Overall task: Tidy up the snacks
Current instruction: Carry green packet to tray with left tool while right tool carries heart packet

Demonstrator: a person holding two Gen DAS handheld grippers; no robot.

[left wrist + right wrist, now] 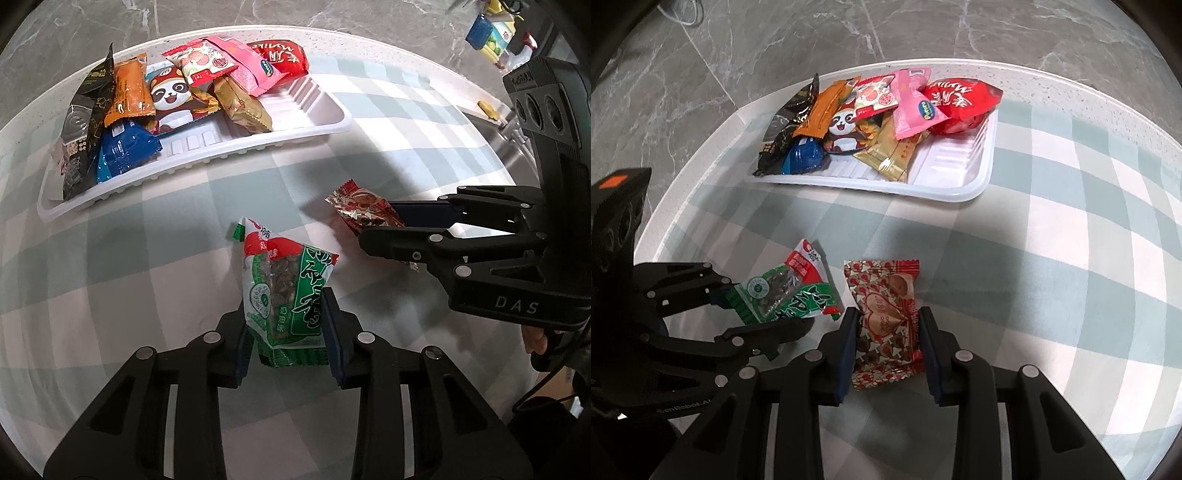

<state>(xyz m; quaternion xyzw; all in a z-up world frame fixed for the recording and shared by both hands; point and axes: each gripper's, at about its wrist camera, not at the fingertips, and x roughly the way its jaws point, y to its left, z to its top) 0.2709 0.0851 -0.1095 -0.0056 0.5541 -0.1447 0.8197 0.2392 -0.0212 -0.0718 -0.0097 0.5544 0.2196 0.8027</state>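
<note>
white tray (960, 192) sat at the far side of the checked tablecloth (1071, 258), and we counted its load: a black packet (783, 125) and an orange packet (823, 110) at one end, a blue packet (805, 157) below them, a panda-print packet (844, 127), a gold packet (892, 155), a strawberry-print packet (875, 96), a pink packet (912, 107), and a red packet (960, 101) at the other end. one end of the tray floor lay bare.

nearer to us, a green-and-red seed packet (284, 291) stood between the blue pads of our left gripper (286, 332); the jaws were narrowed onto its sides and touched it. just beside it, a red heart-print candy packet (886, 317) lay between the pads of our right gripper (888, 343), which pressed both edges. both packets were well short of the tray. the two packets sat near each other, not touching.
</note>
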